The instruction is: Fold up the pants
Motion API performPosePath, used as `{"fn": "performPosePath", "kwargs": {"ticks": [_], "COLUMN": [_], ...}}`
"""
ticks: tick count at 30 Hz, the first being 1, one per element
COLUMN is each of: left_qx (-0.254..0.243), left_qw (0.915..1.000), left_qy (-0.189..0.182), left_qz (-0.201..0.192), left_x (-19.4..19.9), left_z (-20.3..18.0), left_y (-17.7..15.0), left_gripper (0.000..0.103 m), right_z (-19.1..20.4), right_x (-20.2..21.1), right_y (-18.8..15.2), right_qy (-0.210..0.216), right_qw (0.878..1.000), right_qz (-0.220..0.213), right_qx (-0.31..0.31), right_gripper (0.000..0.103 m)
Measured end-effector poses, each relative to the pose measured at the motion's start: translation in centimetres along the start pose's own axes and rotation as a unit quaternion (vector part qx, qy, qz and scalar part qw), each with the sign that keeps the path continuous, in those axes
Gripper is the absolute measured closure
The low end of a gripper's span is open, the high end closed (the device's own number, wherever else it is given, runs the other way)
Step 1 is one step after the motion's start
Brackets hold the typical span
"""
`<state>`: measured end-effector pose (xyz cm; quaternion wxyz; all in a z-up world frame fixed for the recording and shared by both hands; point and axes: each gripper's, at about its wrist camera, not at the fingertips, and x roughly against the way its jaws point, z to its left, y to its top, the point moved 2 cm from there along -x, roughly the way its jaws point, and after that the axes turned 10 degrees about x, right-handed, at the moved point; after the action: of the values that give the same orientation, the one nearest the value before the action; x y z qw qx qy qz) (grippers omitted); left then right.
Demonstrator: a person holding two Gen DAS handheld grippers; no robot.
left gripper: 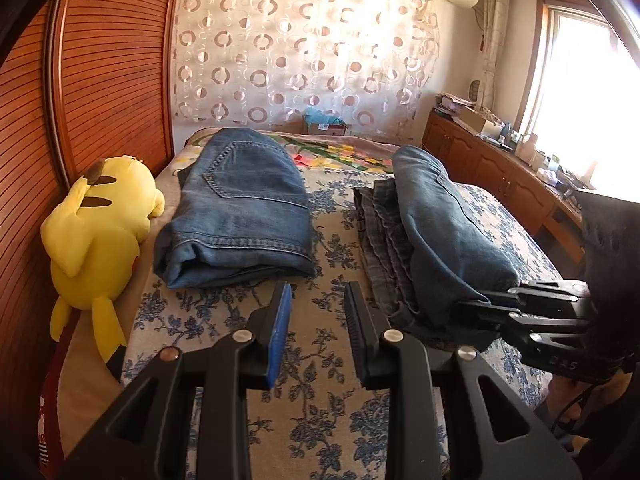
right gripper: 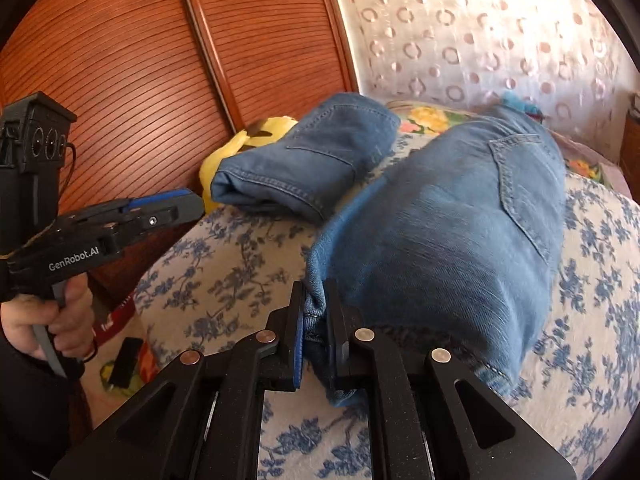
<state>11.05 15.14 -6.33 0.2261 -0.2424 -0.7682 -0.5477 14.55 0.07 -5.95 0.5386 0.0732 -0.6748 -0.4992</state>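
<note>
Pants: The jeans you hold (right gripper: 440, 240) lie folded into a thick bundle on the right side of the bed (right gripper: 224, 280), back pocket up, resting on a darker grey garment (left gripper: 380, 232) seen in the left wrist view.

Progress: By the look of it the folding is nearly done; the bundle is compact and only a final placing or smoothing seems left. Whether the grey garment beneath awaits folding, you cannot tell from here.

Right gripper (right gripper: 316, 320): Your jaws are nearly closed, pinching the near edge of the jeans bundle between the pads.

Left gripper (left gripper: 318, 320): Your jaws stand moderately apart, holding nothing, poised above the bedspread between the two denim bundles and touching neither.

Second jeans (left gripper: 240, 208): Another pair lies folded on the left of the bed, apart from yours, with a strip of floral sheet between.

Beside it: A yellow plush toy (left gripper: 96, 224) lies just left of the second pair, against the wooden wardrobe doors (left gripper: 104, 64).

Beyond: A circle-patterned curtain (left gripper: 304, 48) hangs behind the bed, with a low wooden cabinet (left gripper: 500, 176) under the bright window on the right.
</note>
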Motion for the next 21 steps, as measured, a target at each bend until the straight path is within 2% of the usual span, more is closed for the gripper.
{"fn": "performPosePath", "kwargs": {"ticks": [1, 2, 3, 9, 15, 17, 20, 21], "left_qx": [-0.002, -0.004, -0.006, -0.019, -0.034, -0.037, -0.042, -0.042], "left_qw": [1.0000, 1.0000, 1.0000, 0.9996, 0.9987, 0.9982, 0.9975, 0.9973], "left_qy": [-0.001, -0.002, -0.004, -0.017, -0.037, -0.047, -0.057, -0.061], "left_qz": [0.001, 0.003, 0.004, 0.009, 0.007, 0.004, 0.003, 0.004], "left_x": [-0.1, -0.2, -0.3, -0.5, -0.5, -0.6, -0.8, -0.8], "left_z": [-0.3, -0.6, -0.9, -2.9, -5.1, -5.8, -6.8, -6.9], "left_y": [-0.1, -0.1, -0.1, -0.2, 0.0, 0.2, 0.5, 0.5], "left_gripper": [0.076, 0.076, 0.076, 0.076, 0.075, 0.060, 0.050, 0.042], "right_z": [0.0, 0.0, 0.0, -1.0, -3.7, -4.9, -5.8, -6.1], "right_x": [0.4, 0.8, 1.5, 5.6, 9.1, 9.6, 10.0, 10.0], "right_y": [0.0, 0.0, -0.1, -0.2, -0.4, -0.6, -0.9, -1.1], "right_qy": [-0.003, -0.004, -0.005, -0.027, -0.082, -0.094, -0.107, -0.110], "right_qw": [1.000, 1.000, 1.000, 0.999, 0.995, 0.994, 0.993, 0.993], "right_qz": [0.002, 0.001, -0.003, -0.033, -0.052, -0.051, -0.049, -0.048], "right_qx": [-0.001, -0.001, 0.000, -0.005, -0.010, -0.017, -0.020, -0.021], "right_gripper": [0.087, 0.071, 0.063, 0.056, 0.054, 0.054, 0.054, 0.054]}}
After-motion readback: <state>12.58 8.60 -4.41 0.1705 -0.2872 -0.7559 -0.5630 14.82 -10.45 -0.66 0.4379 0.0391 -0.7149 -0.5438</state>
